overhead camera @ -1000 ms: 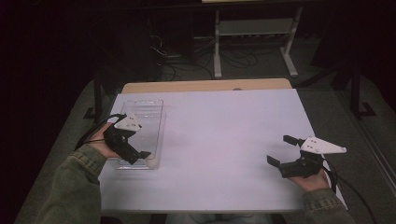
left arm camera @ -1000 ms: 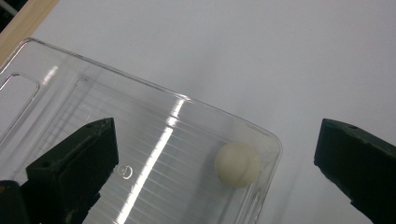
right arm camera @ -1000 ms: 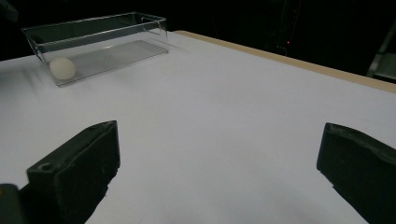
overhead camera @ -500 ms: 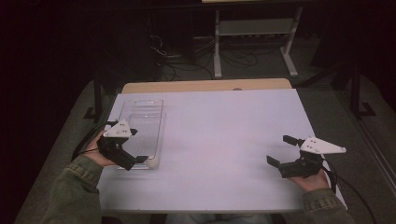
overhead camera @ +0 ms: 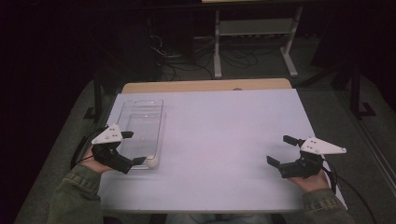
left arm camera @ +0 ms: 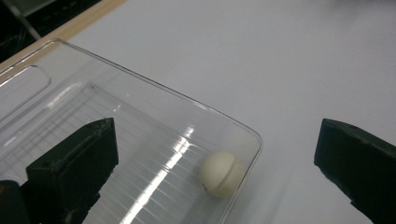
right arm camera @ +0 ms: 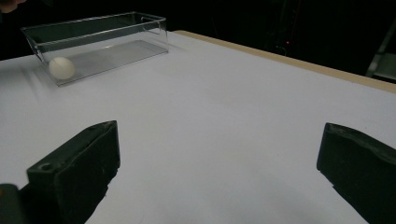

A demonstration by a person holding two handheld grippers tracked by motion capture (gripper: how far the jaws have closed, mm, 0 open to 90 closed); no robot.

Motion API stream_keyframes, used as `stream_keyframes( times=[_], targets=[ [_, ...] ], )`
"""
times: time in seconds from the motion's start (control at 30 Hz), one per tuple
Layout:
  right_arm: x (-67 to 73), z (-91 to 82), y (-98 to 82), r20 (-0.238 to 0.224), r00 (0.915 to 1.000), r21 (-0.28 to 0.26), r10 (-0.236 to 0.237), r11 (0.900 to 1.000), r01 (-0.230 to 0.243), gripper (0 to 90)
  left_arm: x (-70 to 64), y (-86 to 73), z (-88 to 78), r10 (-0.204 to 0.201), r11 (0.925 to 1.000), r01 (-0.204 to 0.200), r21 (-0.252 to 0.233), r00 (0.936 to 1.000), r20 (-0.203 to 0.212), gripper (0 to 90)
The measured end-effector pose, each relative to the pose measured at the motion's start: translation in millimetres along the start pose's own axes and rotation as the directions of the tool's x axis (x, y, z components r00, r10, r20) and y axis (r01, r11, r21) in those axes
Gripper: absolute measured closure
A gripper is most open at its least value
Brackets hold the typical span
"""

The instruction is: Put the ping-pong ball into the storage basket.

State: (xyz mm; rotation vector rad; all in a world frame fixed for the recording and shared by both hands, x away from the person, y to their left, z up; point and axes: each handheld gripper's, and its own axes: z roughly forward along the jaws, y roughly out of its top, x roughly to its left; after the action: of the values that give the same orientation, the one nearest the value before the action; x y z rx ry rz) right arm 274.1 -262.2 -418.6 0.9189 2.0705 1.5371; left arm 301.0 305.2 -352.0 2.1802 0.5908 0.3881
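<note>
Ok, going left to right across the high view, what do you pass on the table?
Left gripper → small white ball in the near corner of the clear plastic bin → bare white tabletop → right gripper.

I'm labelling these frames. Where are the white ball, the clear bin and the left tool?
white ball (left arm camera: pixel 221 173): left gripper view, middle of its round face.
clear bin (right arm camera: pixel 140 17): right gripper view, far top rim.
left tool (overhead camera: pixel 132 148): high view, midway between its two jaw tips.

White table (overhead camera: pixel 224 140), tan edge strip (overhead camera: pixel 205 86), metal shelf frame (overhead camera: pixel 254 28) and floor cables (overhead camera: pixel 168 51) beyond.
</note>
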Motion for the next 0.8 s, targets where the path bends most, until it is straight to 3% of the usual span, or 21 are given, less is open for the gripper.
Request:
stream_keyframes(
  times=[0.2,0.8],
  targets=[
    [0.1,-0.3,-0.1,-0.002,1.0,0.0,0.003,1.0,-0.003,0.0,-3.4,-6.6,-2.0,-0.021,0.998,0.02,-0.06,0.9996,-0.016,0.0],
    [0.8,-0.4,-0.3,-0.001,1.0,-0.003,-0.003,1.0,0.003,0.0,-11.1,-33.0,0.2,-0.072,0.9877,0.066,-0.142,0.9967,-0.038,0.0]
  ],
)
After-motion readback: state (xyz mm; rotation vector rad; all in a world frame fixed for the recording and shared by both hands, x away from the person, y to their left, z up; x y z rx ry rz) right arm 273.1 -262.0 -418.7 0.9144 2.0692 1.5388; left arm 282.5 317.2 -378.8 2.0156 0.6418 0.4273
